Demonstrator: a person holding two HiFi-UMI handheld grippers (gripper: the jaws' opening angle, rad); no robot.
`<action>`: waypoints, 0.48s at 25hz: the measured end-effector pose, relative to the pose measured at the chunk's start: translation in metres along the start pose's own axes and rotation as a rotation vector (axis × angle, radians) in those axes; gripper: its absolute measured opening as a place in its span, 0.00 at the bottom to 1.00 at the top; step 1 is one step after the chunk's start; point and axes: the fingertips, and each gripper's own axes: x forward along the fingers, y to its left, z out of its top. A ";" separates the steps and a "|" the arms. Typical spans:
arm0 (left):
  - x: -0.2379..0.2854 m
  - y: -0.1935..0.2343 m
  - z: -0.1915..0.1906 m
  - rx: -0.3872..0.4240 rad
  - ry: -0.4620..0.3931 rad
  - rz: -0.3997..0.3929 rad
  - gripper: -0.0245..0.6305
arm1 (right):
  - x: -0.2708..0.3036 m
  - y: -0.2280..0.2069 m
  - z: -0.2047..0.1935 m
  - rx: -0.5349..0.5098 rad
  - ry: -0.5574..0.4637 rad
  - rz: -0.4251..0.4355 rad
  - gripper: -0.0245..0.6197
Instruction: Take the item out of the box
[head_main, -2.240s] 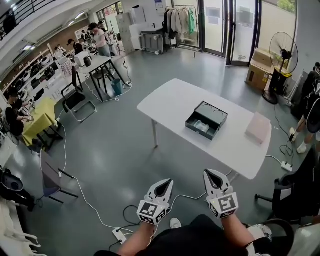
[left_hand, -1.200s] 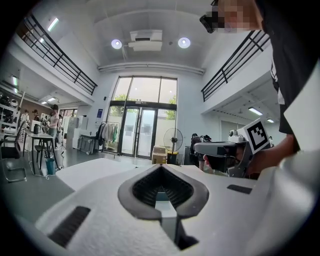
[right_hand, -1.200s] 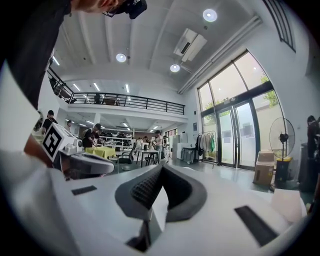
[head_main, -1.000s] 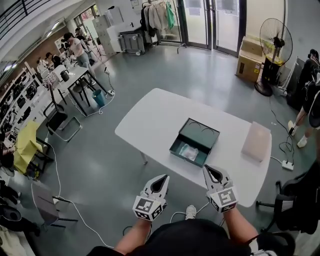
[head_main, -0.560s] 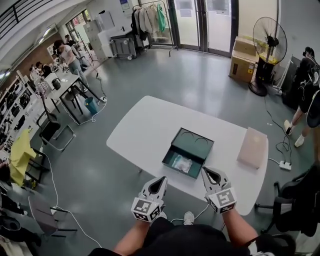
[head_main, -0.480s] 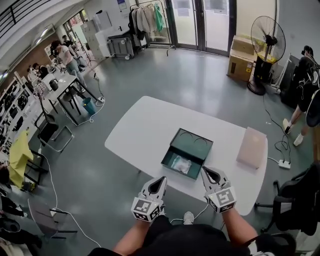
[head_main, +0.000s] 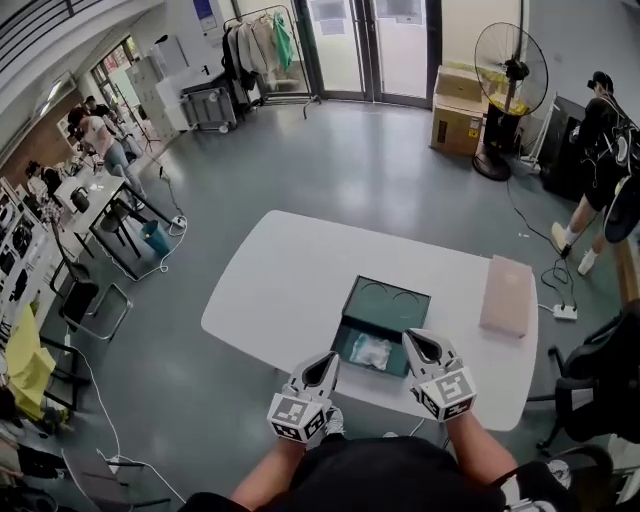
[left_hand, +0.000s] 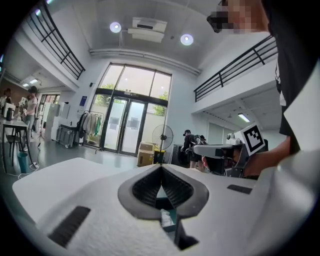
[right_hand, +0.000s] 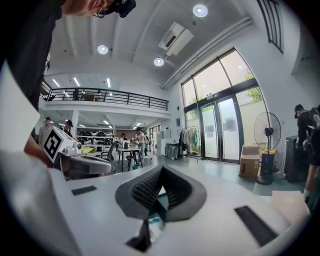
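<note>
Left claw (head_main: 326, 362) and right claw (head_main: 413, 341) closed, empty; box (head_main: 390, 298) runs lengthwise away, item (head_main: 372, 350) nearest

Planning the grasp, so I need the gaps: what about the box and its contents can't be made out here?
- Item: head view, too small to identify; looks clear-wrapped.
- Box near right corner: head view, covered by the right tool.
- Box in both gripper views: each tool's closed jaws leave only a sliver.
</note>
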 end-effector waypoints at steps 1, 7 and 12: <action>0.003 0.008 0.003 -0.003 -0.005 -0.011 0.05 | 0.005 -0.001 0.002 0.011 -0.003 -0.014 0.05; 0.021 0.042 0.007 -0.003 0.011 -0.096 0.05 | 0.029 -0.001 0.005 0.039 -0.001 -0.101 0.05; 0.029 0.051 0.009 0.021 0.028 -0.211 0.05 | 0.034 0.011 0.000 0.047 0.031 -0.186 0.05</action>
